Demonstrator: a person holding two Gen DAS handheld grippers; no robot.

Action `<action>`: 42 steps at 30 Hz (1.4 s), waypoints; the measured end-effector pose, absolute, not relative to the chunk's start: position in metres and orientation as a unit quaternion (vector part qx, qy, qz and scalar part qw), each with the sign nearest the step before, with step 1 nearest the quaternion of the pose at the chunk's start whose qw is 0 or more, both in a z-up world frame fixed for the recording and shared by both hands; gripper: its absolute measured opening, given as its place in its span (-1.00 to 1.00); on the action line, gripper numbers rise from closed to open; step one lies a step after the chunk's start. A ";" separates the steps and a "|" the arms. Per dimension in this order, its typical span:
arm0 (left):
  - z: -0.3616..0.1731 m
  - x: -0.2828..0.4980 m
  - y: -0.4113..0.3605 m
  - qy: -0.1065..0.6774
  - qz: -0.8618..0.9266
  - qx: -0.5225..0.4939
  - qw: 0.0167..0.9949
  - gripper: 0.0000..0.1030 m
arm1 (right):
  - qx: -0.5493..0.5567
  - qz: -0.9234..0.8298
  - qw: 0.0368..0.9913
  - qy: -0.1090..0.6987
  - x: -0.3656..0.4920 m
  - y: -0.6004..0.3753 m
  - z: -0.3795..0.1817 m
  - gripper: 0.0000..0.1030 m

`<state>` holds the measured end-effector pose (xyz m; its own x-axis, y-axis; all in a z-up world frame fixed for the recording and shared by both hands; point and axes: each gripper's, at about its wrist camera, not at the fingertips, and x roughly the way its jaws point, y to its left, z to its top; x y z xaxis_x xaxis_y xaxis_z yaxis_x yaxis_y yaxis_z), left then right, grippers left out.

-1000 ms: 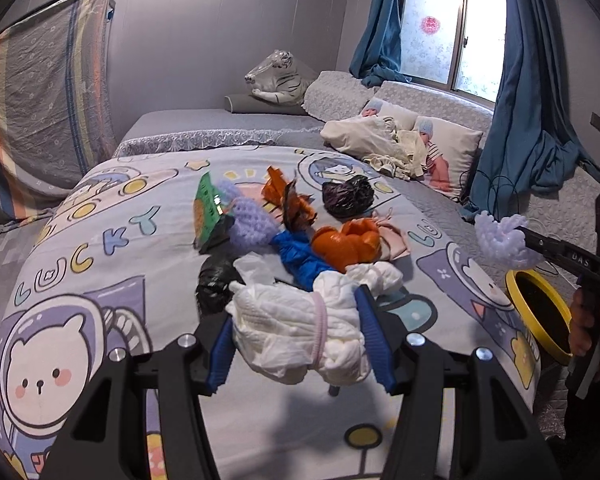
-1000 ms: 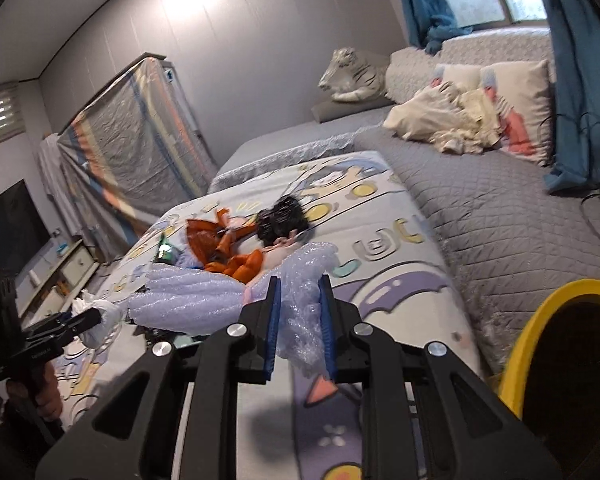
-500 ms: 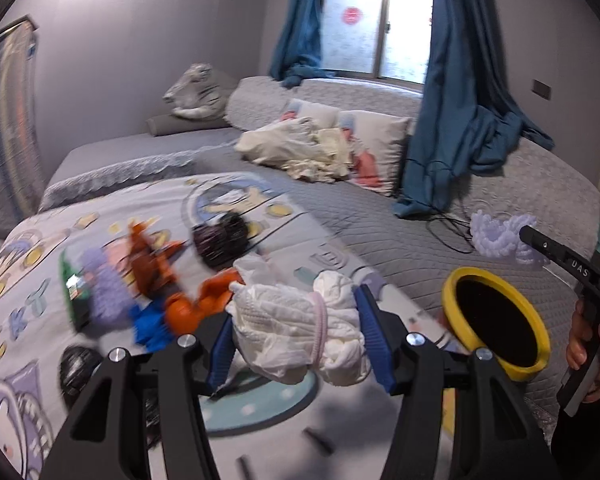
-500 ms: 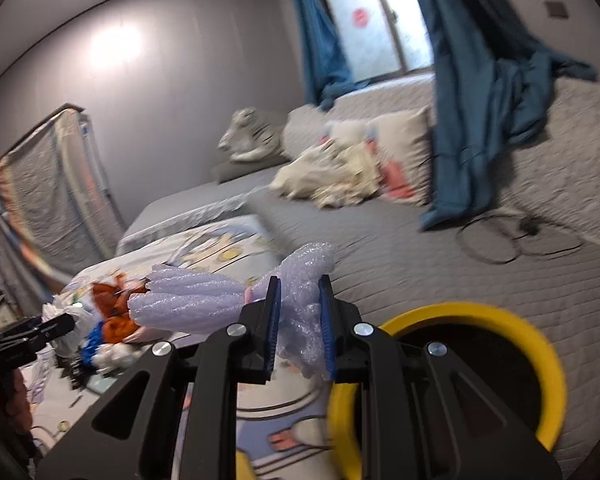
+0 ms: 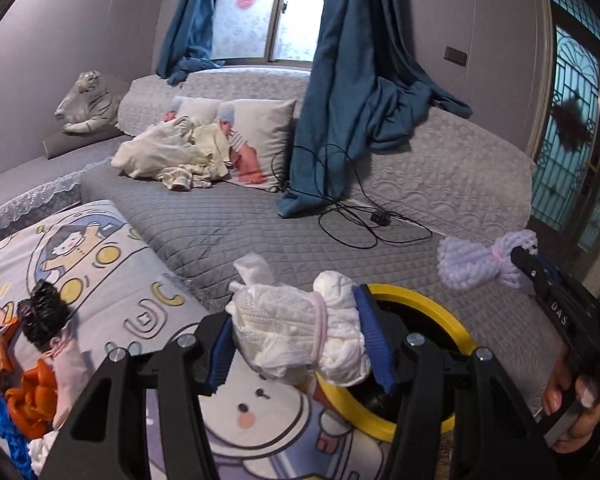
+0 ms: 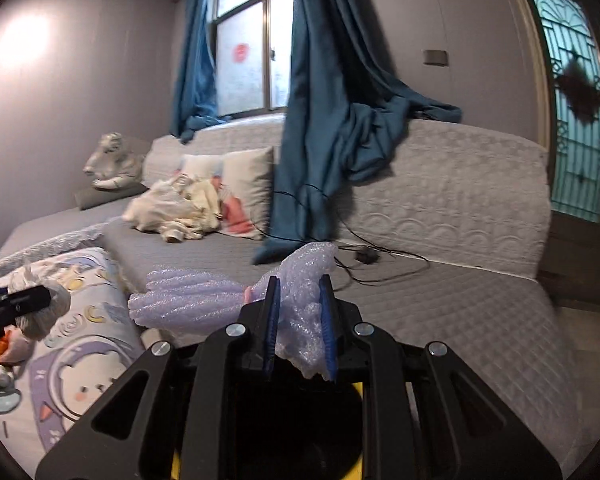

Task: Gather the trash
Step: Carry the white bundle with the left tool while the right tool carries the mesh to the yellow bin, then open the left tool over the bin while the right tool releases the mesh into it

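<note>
My left gripper [image 5: 300, 336] is shut on a crumpled white paper wad [image 5: 296, 328] and holds it in front of the yellow-rimmed bin [image 5: 440, 316]. My right gripper [image 6: 300, 320] is shut on a lilac bubble-wrap bundle [image 6: 204, 300] and hangs over the bin's dark opening [image 6: 300, 420]. In the left wrist view that bundle [image 5: 476, 260] shows at the right, above the bin's far side. More trash lies at the left on the cartoon blanket: a black bag [image 5: 44, 312], orange wrappers [image 5: 28, 396], blue scraps [image 5: 8, 436].
The bin stands between the cartoon blanket [image 5: 100, 264] and the grey quilted bed [image 5: 260, 232]. A black cable [image 5: 364, 224], blue curtains [image 5: 348, 92], pillows with clothes [image 5: 196, 148] and a tiger toy [image 5: 84, 104] lie beyond. A glass door [image 6: 572, 96] is at the right.
Both grippers have swung right from the trash pile to the yellow bin, each still gripping its item. The right gripper now hangs over the bin's opening.
</note>
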<state>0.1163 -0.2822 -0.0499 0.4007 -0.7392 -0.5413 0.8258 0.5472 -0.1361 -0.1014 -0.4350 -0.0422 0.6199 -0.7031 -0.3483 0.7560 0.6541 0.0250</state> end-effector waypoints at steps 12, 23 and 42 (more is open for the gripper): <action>-0.083 0.100 -0.350 0.317 -0.475 0.098 0.815 0.02 | 0.069 -0.480 0.859 0.166 -0.117 -0.460 -0.060 -0.64; -0.111 0.084 -0.380 0.346 -0.482 0.126 0.795 0.03 | 0.043 -0.490 0.845 0.211 -0.102 -0.466 -0.078 -0.62; -0.109 0.099 -0.354 0.361 -0.481 0.047 0.798 0.71 | 0.081 -0.489 0.844 0.204 -0.109 -0.479 -0.079 0.05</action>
<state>0.0985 -0.3538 -0.1092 0.2772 -0.7328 -0.6214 0.8013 0.5332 -0.2714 -0.1094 -0.4787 -0.0787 0.4389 -0.7926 -0.4233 0.8589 0.5085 -0.0616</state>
